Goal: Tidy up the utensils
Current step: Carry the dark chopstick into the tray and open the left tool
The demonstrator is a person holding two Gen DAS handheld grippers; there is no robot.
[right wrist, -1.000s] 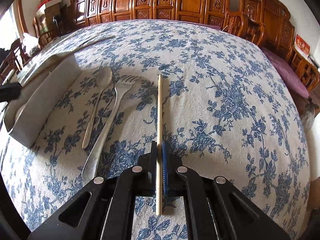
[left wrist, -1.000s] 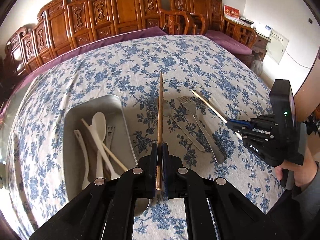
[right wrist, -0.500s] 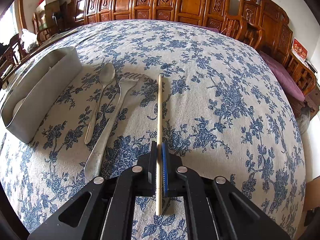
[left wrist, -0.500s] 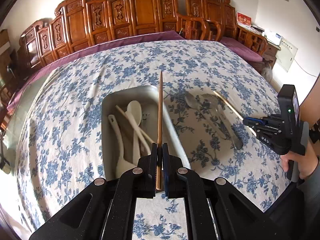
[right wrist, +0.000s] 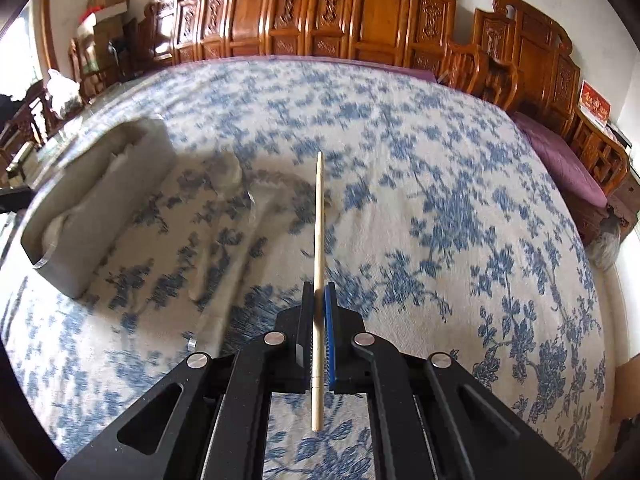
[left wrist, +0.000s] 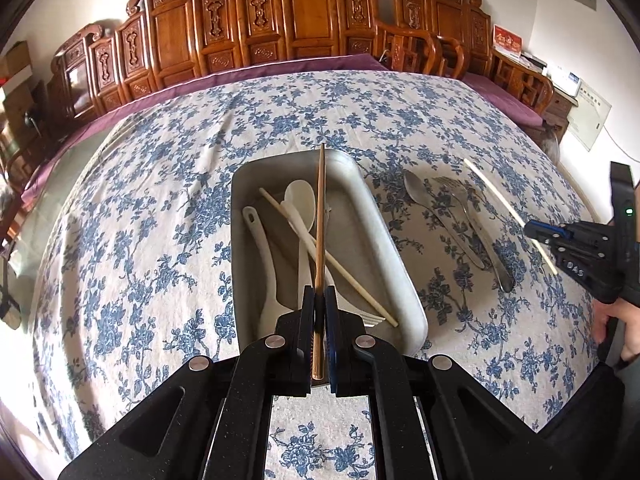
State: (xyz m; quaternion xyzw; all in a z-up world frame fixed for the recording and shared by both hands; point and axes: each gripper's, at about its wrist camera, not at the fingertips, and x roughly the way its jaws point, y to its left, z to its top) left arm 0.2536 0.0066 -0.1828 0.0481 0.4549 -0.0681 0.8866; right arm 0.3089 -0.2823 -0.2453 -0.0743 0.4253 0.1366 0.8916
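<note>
Carved wooden chairs (left wrist: 304, 20) are lining the wall behind a floral tablecloth (left wrist: 140, 220). We're clamping a brown chopstick (left wrist: 319, 216) w/ left gripper (left wrist: 319, 316) over the metal tray (left wrist: 384, 240), and pinching a pale chopstick (right wrist: 318, 248) w/ right gripper (right wrist: 319, 312) above the cloth, near spoon (left wrist: 424, 204) & fork (left wrist: 468, 216).

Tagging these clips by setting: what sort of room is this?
Probably a home dining or sitting room: a big table under a floral tablecloth, carved wooden chairs along the wall, and a tray of utensils.
</note>
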